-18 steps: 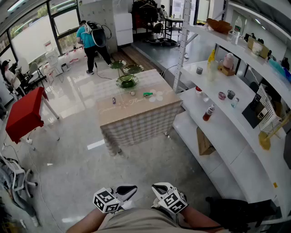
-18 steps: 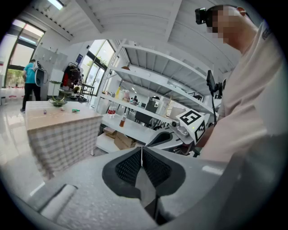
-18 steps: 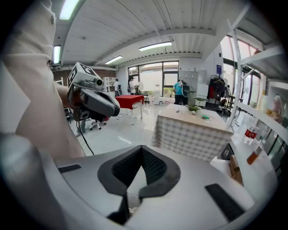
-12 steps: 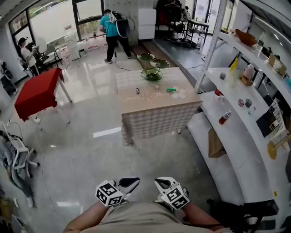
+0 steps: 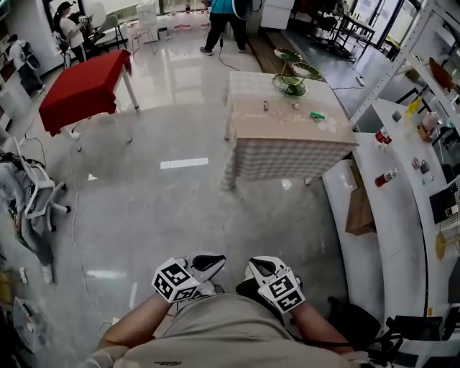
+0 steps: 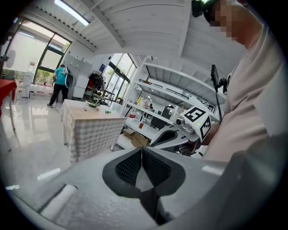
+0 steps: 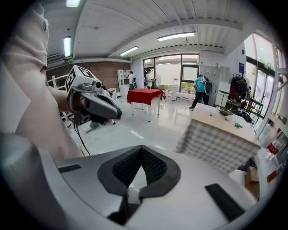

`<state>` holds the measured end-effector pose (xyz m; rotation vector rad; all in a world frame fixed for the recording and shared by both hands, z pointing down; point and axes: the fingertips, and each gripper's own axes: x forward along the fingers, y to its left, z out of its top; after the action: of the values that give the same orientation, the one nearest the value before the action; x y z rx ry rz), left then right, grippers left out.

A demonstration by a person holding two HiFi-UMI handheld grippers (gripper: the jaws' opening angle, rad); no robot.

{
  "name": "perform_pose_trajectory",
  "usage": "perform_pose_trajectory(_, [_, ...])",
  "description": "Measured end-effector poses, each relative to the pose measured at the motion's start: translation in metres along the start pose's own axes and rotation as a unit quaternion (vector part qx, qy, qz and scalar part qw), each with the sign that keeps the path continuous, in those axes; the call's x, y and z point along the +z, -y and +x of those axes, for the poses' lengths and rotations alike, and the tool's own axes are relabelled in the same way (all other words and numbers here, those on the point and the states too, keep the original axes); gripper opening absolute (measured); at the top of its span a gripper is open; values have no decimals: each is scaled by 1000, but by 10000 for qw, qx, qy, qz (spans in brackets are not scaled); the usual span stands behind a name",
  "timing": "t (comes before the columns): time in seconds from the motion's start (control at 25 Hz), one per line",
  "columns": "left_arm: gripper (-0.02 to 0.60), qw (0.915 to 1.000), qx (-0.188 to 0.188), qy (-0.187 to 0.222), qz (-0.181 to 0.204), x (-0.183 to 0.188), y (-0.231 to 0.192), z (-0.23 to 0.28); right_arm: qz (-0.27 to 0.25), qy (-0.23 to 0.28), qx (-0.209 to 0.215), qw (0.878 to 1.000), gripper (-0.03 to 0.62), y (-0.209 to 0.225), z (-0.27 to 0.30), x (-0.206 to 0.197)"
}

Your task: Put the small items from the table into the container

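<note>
The table (image 5: 287, 140) with a checked cloth stands far ahead across the floor. On it are a green tiered dish (image 5: 291, 74), a small dark item (image 5: 265, 106), a small white item (image 5: 295, 106) and a green item (image 5: 317, 115). Both grippers are held close to the person's body, far from the table. My left gripper (image 5: 208, 263) is shut with nothing in it, its pads meeting (image 6: 141, 152). My right gripper (image 5: 257, 268) is also shut and empty (image 7: 141, 150). Each gripper view shows the other gripper and the table (image 6: 90, 123) (image 7: 218, 134).
A red table (image 5: 85, 79) stands at the far left, with chairs (image 5: 32, 201) along the left edge. White shelving (image 5: 392, 194) with bottles and a cardboard box (image 5: 359, 208) runs down the right side. People stand at the far end of the room (image 5: 226, 18).
The head view has swung: the checked table has moved up and to the right in the picture, and the red table has come further in. Both grippers stay shut near the body.
</note>
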<state>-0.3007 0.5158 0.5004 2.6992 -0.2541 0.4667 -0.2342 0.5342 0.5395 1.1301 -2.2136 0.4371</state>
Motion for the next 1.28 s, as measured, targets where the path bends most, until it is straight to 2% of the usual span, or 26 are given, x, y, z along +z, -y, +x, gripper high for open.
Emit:
perform_pose_trajectory(0.16, [14, 9999, -72, 11, -91, -1, -15, 23, 154, -84, -37, 9998, 15, 30, 8, -6])
perform_pose_trajectory(0.28, [14, 10000, 54, 39, -65, 15, -37, 43, 135, -60, -72, 9999, 17, 64, 19, 2])
perform_pose_trajectory(0.44, [15, 9997, 230, 1, -82, 46, -68, 71, 44, 58, -69, 9999, 20, 117, 35, 25])
perform_pose_trajectory(0.56, [17, 9995, 301, -101, 79, 79, -91, 106, 63, 280, -128, 9995, 21, 169, 40, 46])
perform_pose_trajectory(0.88, [44, 9990, 439, -29, 117, 147, -149, 196, 268, 287, -330, 9987, 94, 294, 41, 38])
perform_pose_trajectory(1.04, [44, 9991, 421, 25, 101, 173, -170, 217, 334, 188, -368, 9986, 104, 332, 53, 38])
perform_pose_trajectory(1.28, [44, 9995, 323, 12, 19, 195, -214, 237, 409, 148, -456, 9980, 107, 386, 90, 62])
